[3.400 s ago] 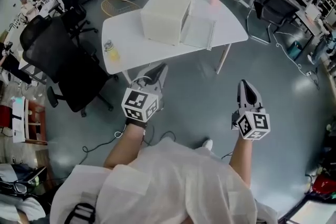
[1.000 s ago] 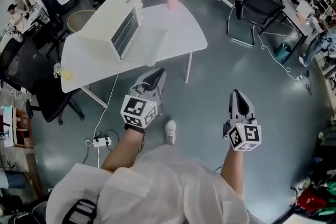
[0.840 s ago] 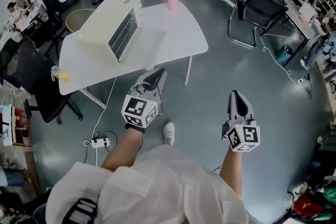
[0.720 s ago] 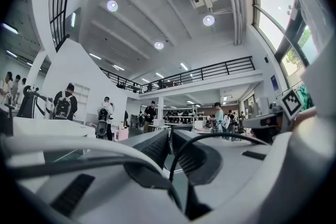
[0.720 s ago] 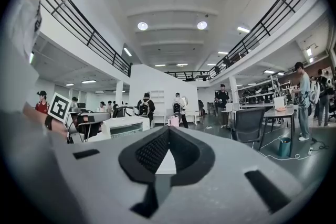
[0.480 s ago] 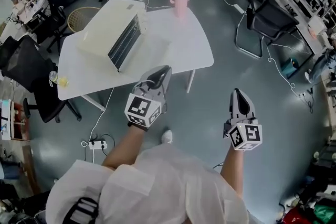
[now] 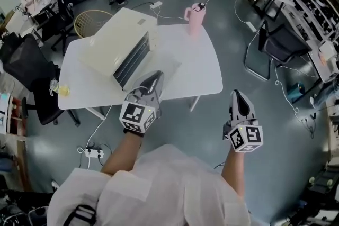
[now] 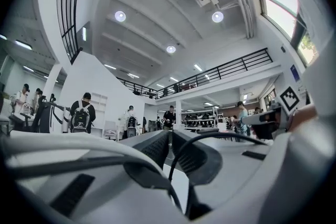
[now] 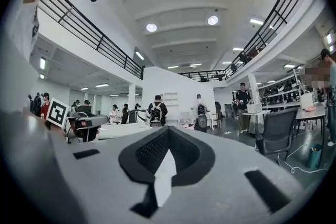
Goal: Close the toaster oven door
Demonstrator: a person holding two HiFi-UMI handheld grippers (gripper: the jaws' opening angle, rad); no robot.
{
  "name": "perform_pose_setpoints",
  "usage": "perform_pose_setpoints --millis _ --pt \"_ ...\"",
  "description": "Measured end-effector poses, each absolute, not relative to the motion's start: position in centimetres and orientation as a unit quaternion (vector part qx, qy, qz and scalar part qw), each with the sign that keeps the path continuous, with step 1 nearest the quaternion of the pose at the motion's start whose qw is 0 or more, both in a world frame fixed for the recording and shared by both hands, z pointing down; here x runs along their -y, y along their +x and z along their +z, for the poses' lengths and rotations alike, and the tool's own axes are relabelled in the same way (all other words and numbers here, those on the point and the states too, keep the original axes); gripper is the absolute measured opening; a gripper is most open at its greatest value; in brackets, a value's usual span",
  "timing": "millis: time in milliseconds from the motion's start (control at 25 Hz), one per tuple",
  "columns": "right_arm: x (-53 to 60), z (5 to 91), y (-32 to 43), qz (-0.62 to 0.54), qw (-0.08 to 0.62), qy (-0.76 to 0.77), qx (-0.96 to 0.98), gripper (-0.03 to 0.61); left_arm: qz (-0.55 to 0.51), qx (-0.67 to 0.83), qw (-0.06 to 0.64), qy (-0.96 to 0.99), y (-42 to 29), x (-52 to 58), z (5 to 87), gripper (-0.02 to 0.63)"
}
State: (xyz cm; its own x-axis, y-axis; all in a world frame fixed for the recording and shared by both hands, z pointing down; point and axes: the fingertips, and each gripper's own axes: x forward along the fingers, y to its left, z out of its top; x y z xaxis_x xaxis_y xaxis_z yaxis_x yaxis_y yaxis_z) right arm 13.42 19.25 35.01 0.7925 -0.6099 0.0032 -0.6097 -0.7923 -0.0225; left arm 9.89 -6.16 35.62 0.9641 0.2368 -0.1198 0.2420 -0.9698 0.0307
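Toaster oven door (image 7: 167, 61) is still down, flat on the tabletop in front of the oven mouth. Nothing has touched it yet.

What changed in the last second or so, big to small:
- White table (image 7: 204, 74): sits closer and more centred under me than a second ago. I've been walking in, and its near edge is now just ahead of my left arm.
- Toaster oven (image 7: 114, 42): same spot on the table's left half, with its rack front facing me and to the right. More of the opening shows than before.
- Pink tumbler (image 7: 194, 19): unmoved at the far edge, well clear of the door's swing.
- Left gripper (image 7: 155, 77): jaws together, nothing between them. In the head view its tip now overlaps the table's near edge beside the door; a second ago it was over bare floor. Height over the table I can't tell.
- Right gripper (image 7: 238, 95): closed and empty, held over the floor off the table's right side, about as before.

My read: the approach is nearly done and the closing itself hasn't started. The left gripper is the near one, so the likely next move is to get its closed tip under the door's free edge and swing it up.
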Motion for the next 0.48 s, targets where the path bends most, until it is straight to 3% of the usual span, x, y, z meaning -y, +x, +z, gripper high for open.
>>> perform_pose_setpoints --millis 480 --pt "-10.1 35.7 22.1 -0.014 -0.002 -0.902 -0.431 0.005 -0.065 -0.023 0.025 0.997 12.7 13.7 36.1 0.023"
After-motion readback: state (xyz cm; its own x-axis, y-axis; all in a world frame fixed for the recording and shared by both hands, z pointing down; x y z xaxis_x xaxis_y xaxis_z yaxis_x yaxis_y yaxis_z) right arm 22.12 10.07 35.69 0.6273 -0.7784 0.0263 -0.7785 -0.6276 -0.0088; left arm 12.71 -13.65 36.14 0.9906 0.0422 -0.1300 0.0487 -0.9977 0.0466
